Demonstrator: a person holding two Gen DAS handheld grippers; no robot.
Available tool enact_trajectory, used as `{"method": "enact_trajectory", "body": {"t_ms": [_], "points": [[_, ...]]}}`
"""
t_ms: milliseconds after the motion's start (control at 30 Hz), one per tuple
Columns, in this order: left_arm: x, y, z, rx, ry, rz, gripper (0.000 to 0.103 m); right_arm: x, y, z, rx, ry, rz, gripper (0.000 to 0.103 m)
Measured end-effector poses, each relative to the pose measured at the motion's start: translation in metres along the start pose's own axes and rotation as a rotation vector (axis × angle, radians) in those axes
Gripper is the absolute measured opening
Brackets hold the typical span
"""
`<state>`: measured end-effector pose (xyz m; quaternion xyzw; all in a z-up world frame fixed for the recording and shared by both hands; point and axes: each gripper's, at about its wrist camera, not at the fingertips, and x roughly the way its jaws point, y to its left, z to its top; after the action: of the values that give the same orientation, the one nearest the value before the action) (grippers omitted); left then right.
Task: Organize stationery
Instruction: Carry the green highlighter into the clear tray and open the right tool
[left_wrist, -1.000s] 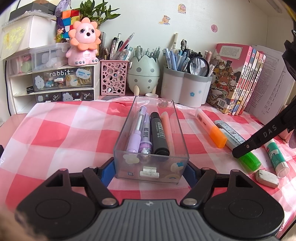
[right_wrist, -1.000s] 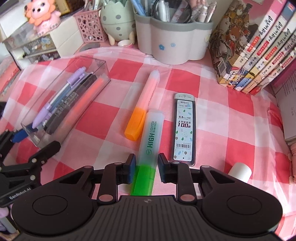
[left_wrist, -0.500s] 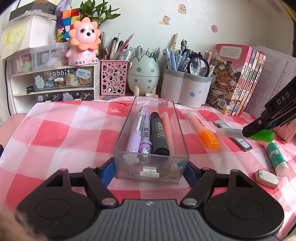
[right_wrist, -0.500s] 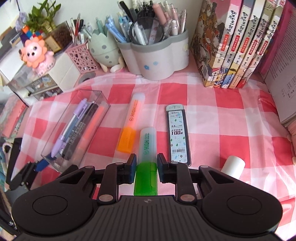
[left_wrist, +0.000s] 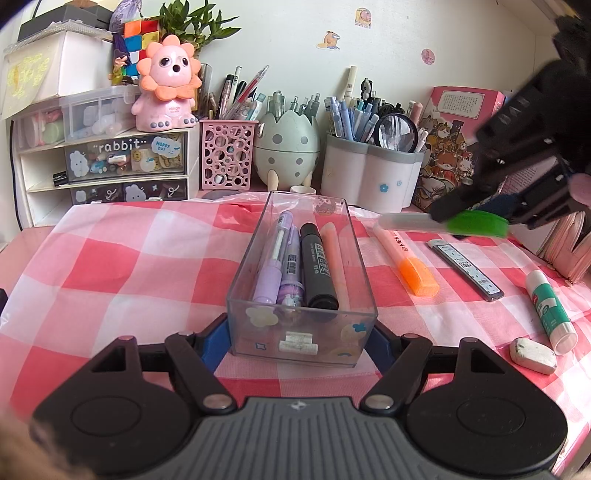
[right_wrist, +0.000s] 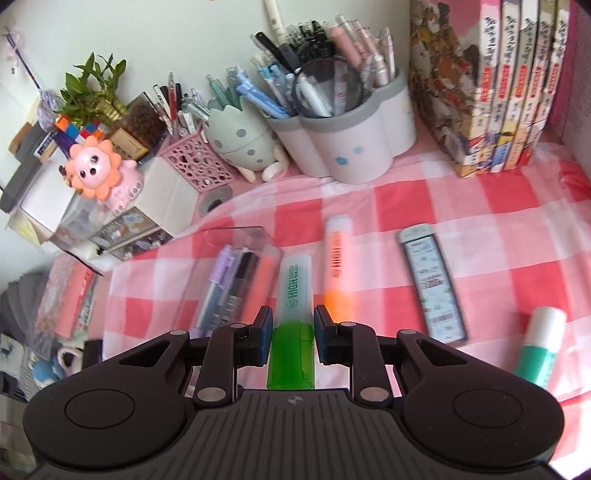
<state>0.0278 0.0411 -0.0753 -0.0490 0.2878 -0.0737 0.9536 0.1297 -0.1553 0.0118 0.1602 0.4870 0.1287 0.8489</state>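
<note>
The green highlighter (right_wrist: 292, 325) hung clear of the checked tablecloth (left_wrist: 122, 258), pinched at its cap end by the right gripper (right_wrist: 291, 334), evidently for transfer. The clear tray (left_wrist: 301, 334), mid-cloth, was clamped at its near end by the left gripper (left_wrist: 299, 338), presumably to steady it

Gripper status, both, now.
Left gripper: closed on the clear pen tray.
Right gripper: closed on the green highlighter, held off the table.

Clear box (left_wrist: 301, 325) sits mid-table, four pens inside lengthwise. Right of it lie a highlighter (left_wrist: 406, 254), lead case (left_wrist: 466, 264), glue stick (left_wrist: 550, 312) and eraser (left_wrist: 532, 353). Pen holders (left_wrist: 369, 177) stand far behind.
</note>
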Motion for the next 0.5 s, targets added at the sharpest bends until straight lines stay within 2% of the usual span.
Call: {"method": "enact_trajectory", "body": {"t_ms": [300, 500], "points": [[-0.001, -0.001, 0.000, -0.001, 0.000, 0.000, 0.049, 0.017, 0.032, 0.007, 0.045, -0.050, 0.054, 0.023], [-0.001, -0.001, 0.000, -0.001, 0.000, -0.001, 0.049, 0.042, 0.051, 0.006, 0.039, -0.041, -0.028, 0.023]]}}
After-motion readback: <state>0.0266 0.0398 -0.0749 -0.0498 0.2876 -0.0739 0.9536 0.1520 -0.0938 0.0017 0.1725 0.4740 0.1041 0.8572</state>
